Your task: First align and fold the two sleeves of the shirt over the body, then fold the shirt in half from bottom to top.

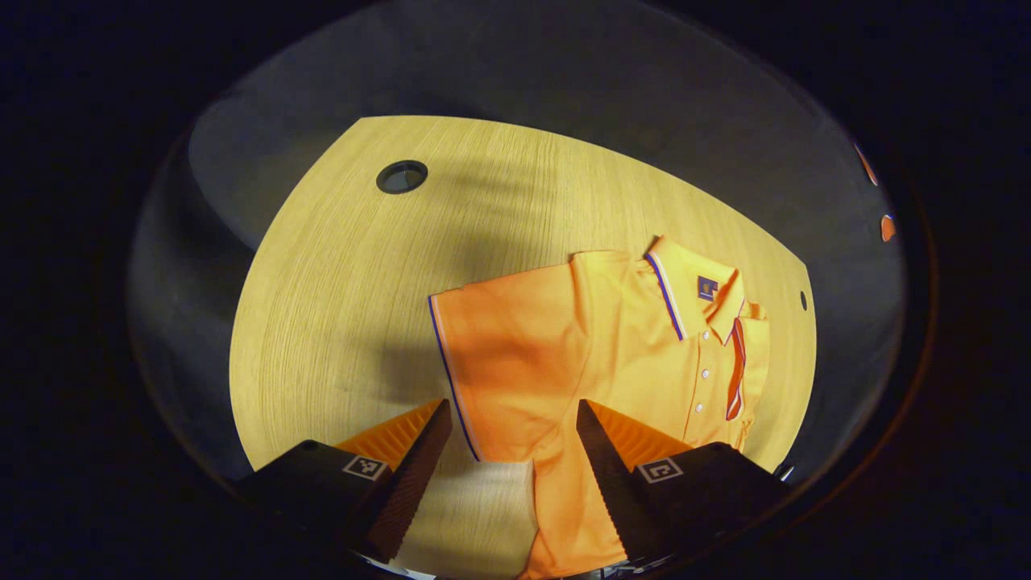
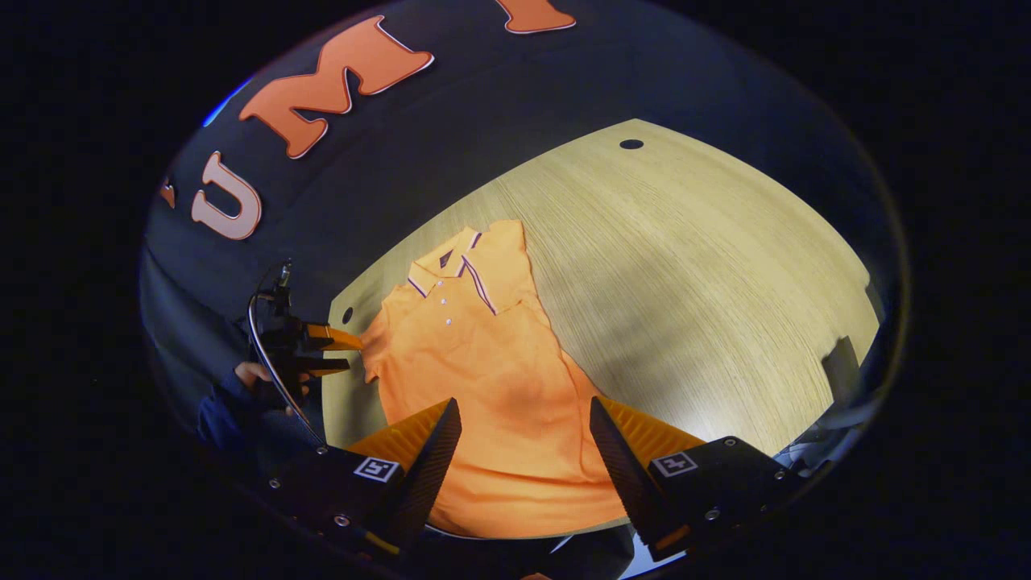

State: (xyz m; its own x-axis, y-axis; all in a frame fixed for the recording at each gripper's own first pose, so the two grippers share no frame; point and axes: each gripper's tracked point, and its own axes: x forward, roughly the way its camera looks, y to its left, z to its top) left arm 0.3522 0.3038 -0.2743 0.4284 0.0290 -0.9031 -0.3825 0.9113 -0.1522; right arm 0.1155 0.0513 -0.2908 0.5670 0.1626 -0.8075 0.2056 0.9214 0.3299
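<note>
An orange polo shirt (image 1: 612,346) (image 2: 491,379) lies flat on the wooden table (image 1: 346,306), buttons up. In the left gripper view its near sleeve (image 1: 491,346) is spread out toward me, while the far sleeve (image 1: 749,354) lies folded over the body beside the collar (image 1: 693,286). My left gripper (image 1: 509,415) is open just above that near sleeve's lower edge, holding nothing. The right gripper view shows this left gripper (image 2: 353,354) beside the sleeve, held by a hand (image 2: 250,374). My right gripper (image 2: 525,405) is open above the shirt's lower body, near the hem.
The table (image 2: 709,266) has a round cable hole (image 1: 401,176) at the far left and a small hole (image 1: 803,300) past the collar. Bare wood spreads left of the shirt in the left gripper view. Black cloth walls stand behind the table.
</note>
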